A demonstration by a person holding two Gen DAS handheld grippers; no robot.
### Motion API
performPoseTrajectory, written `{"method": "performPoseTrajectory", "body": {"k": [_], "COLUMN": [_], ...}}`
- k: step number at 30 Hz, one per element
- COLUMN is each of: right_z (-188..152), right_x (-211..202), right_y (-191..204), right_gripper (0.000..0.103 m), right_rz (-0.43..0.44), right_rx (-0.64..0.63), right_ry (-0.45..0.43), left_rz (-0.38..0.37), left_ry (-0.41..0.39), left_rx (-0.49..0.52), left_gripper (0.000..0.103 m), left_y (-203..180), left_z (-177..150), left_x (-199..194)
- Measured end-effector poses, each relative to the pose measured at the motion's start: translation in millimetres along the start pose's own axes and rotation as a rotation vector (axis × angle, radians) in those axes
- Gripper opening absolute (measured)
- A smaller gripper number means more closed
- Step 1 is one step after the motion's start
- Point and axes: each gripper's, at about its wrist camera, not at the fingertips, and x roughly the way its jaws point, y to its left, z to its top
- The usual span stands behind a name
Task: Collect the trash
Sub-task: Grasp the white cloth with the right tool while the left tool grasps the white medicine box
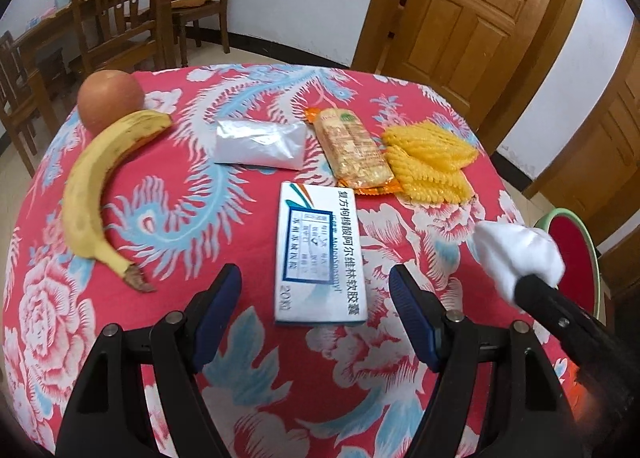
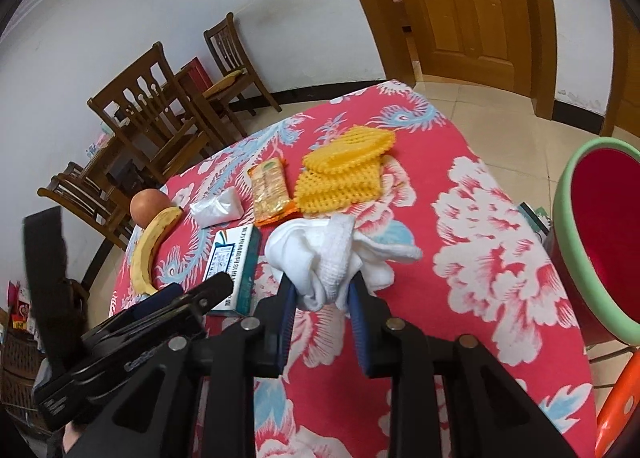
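Observation:
My right gripper [image 2: 322,290] is shut on a crumpled white tissue [image 2: 332,250], lifted a little above the red flowered tablecloth [image 2: 480,258]. In the left wrist view the same tissue [image 1: 516,250] hangs at the right, near the red bin with the green rim [image 1: 576,254]. That bin [image 2: 560,194] stands beside the table's right edge. My left gripper [image 1: 316,272] is open, its jaws either side of the near end of a white and teal medicine box [image 1: 320,242], not touching it. The left gripper [image 2: 198,290] is also in the right wrist view, next to the box [image 2: 236,258].
Farther back on the cloth lie a banana [image 1: 96,194], an apple [image 1: 110,98], a white plastic bag [image 1: 260,144], an orange cracker packet [image 1: 352,150] and yellow foam netting [image 1: 432,162]. Wooden chairs [image 1: 116,6] and doors [image 1: 472,14] stand behind. An orange stool [image 2: 620,410] is at the lower right.

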Motion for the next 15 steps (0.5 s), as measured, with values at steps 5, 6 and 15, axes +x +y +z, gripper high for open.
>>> {"method": "performPoseTrajectory", "body": {"k": [5, 6, 15], "right_z": [-3, -4, -11], "right_x": [-6, -8, -18], "right_y": [-9, -11, -26], "right_gripper": [0.028, 0.028, 0.028], "right_rz": [-0.002, -0.002, -0.006], "right_rx": [0.024, 0.03, 0.064], "right_ry": [-0.007, -0.01, -0.017], "left_rz": [0.001, 0.002, 0.0], "left_ry": [0.016, 0.019, 0.015], "left_rx": [0.011, 0.011, 0.034], "left_gripper": [0.076, 0.076, 0.057], "left_y": [-3, -3, -10], "left_z": [1, 1, -3], "left_x": [11, 12, 18]}}
